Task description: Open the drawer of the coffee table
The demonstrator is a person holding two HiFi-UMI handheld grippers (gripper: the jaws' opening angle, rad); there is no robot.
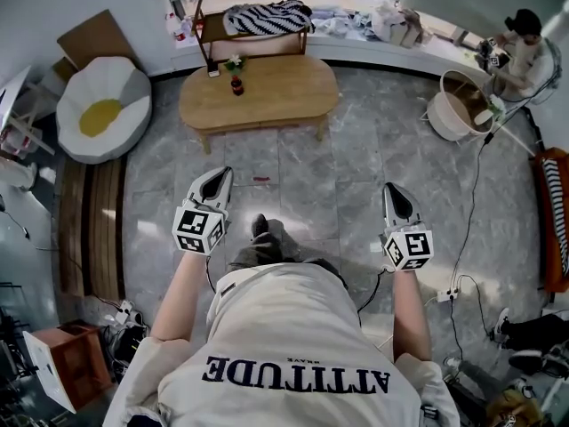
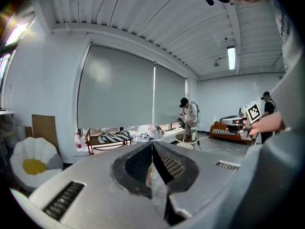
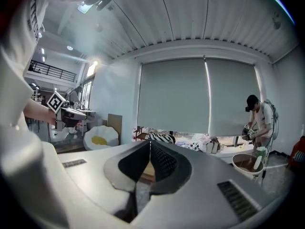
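The oval wooden coffee table [image 1: 293, 96] stands across the grey tiled floor, well ahead of me. A dark bottle [image 1: 236, 85] and a small plant [image 1: 233, 63] stand on its top. No drawer front shows from here. My left gripper [image 1: 220, 175] is held out at waist height, jaws shut and empty, pointing toward the table. My right gripper [image 1: 392, 188] is level with it on the other side, also shut and empty. In the left gripper view the left gripper [image 2: 152, 143] has its tips together; in the right gripper view the right gripper [image 3: 149, 141] likewise, with a sliver of the table showing below the tips.
A white and yellow egg-shaped beanbag [image 1: 102, 107] sits at the left. Behind the table a wooden rack [image 1: 258, 29] carries a striped cloth. A round basket [image 1: 461, 105] and another person [image 1: 520, 47] are at the far right. Cables [image 1: 462, 274] trail on the floor at my right.
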